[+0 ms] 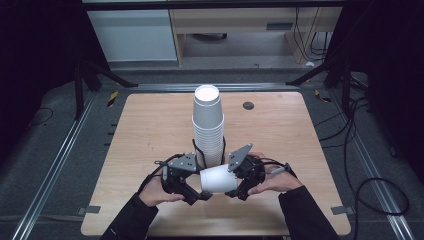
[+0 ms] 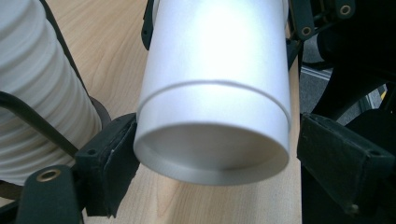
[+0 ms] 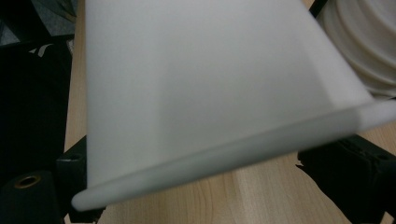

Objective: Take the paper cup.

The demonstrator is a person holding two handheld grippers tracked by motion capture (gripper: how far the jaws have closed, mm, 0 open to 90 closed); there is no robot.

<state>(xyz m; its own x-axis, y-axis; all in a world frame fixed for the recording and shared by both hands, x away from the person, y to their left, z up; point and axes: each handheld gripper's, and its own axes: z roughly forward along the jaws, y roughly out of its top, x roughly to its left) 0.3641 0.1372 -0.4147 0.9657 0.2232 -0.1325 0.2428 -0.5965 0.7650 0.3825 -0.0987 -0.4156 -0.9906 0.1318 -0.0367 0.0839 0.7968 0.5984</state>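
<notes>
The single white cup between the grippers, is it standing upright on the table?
No, the cup lies sideways, held above the table between both grippers.

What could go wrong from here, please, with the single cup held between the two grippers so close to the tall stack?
1. The single cup lies on its side between the left gripper and right gripper. In the left gripper view only one jaw seems to touch its base, so it may slip or drop.
2. It is thin-walled; squeezing from both ends could crush it.
3. The tall stack of cups stands directly behind the hands; a bump might topple it onto the table.
</notes>
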